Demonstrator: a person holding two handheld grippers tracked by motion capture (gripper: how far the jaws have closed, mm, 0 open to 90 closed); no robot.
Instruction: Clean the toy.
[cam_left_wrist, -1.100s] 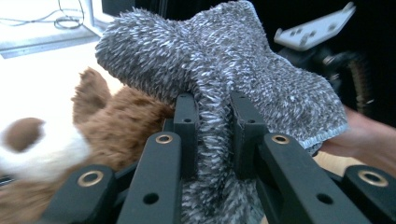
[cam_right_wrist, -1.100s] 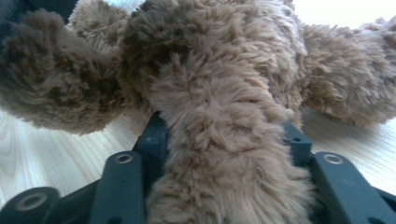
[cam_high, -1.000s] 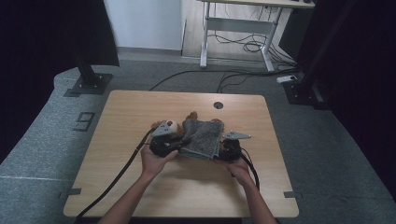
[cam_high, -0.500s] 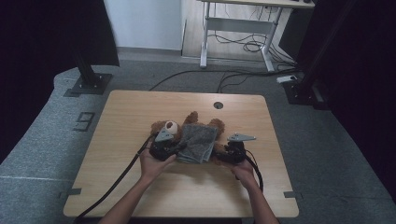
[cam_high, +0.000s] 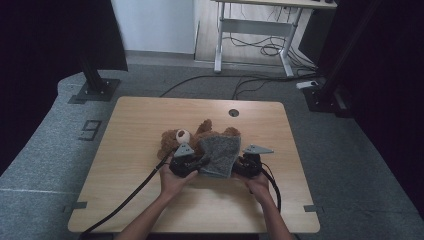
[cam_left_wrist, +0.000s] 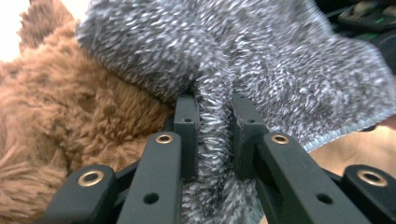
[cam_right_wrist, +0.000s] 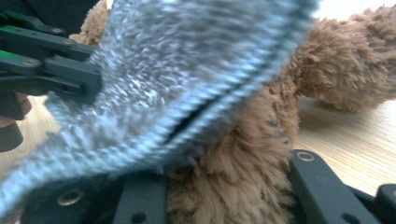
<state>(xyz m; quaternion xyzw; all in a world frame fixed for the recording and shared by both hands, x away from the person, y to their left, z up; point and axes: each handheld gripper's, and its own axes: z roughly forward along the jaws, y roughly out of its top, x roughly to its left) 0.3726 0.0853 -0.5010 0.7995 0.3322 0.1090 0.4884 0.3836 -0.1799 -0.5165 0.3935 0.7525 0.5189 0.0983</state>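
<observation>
A brown teddy bear (cam_high: 180, 137) lies on the wooden table (cam_high: 140, 120) with a fuzzy grey knitted cloth (cam_high: 220, 155) draped over its body. My left gripper (cam_high: 202, 162) is at the cloth's left edge. In the left gripper view it (cam_left_wrist: 212, 121) is shut on a fold of the cloth (cam_left_wrist: 261, 60), with bear fur (cam_left_wrist: 56, 107) to the left. My right gripper (cam_high: 237, 167) is at the cloth's right edge. Its jaws have just been closing. The cloth's hem (cam_right_wrist: 177, 70) and bear fur (cam_right_wrist: 345, 60) lie between them and hide the tips of the gripper (cam_right_wrist: 210, 154).
A round cable hole (cam_high: 233, 112) sits near the table's far edge. A black cable (cam_high: 125, 200) trails from the left gripper off the near left corner. Black stands and a desk frame (cam_high: 250, 30) stand on the floor beyond.
My left gripper has shifted a little toward the near edge and sunk, still holding the cloth. The right hand has stayed at the cloth's right edge.
</observation>
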